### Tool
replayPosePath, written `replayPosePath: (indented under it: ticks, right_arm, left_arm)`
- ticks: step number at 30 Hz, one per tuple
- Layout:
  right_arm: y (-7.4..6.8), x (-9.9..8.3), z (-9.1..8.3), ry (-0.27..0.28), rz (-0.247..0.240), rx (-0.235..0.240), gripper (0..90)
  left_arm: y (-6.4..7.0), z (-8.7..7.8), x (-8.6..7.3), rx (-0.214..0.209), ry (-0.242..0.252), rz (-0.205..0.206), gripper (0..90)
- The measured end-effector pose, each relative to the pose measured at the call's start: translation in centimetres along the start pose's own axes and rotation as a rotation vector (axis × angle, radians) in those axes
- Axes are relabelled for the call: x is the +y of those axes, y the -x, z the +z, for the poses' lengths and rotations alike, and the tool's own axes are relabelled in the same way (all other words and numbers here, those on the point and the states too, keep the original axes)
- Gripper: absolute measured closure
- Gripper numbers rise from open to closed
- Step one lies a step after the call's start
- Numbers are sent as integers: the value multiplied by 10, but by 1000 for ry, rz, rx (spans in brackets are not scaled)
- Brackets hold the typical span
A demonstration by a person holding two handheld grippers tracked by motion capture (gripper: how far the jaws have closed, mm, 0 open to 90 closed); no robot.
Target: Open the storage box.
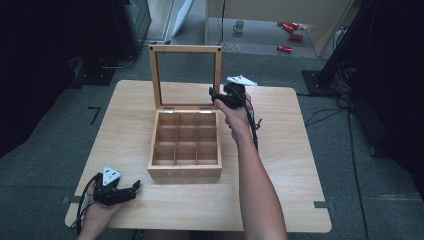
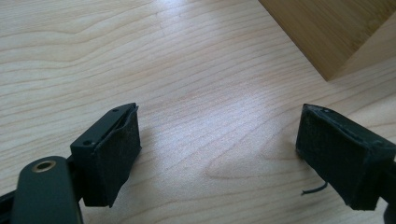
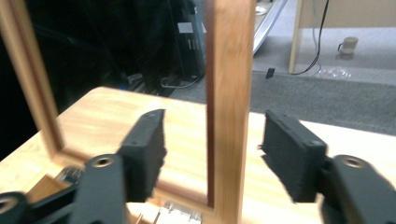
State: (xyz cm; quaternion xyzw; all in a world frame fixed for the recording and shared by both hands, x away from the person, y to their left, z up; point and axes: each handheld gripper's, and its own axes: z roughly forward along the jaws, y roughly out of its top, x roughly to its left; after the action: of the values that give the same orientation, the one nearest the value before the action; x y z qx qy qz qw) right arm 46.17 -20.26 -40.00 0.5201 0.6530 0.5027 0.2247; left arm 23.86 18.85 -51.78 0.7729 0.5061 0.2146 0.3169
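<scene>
Wooden tea box [image 1: 185, 172] stands open, glass lid [image 1: 186, 75] upright, compartments empty.

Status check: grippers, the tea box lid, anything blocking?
Right gripper open, jaws straddling the upright lid frame. Left gripper open over table. Box compartments empty, nothing blocking.

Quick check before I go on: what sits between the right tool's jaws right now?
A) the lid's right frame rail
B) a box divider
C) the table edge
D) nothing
A: in the right gripper view the upright lid rail stands between the open jaws of the right tool, not yet clamped; the high view shows that tool at the lid.
</scene>
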Motion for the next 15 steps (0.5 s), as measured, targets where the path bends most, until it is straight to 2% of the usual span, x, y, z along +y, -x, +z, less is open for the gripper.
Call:
replayPosePath:
  ticks: [4,11,15]
  right_arm:
    - [-2,-8,-16,-23,19,40,268]
    - [-5,-25,-40,-61,-24,22,80]
    - [-5,-33,-54,-65,-37,32,38]
  left_arm:
    - [0,0,0,1,0,1,143]
    - [0,0,0,5,1,0,142]
    - [0,0,0,5,1,0,141]
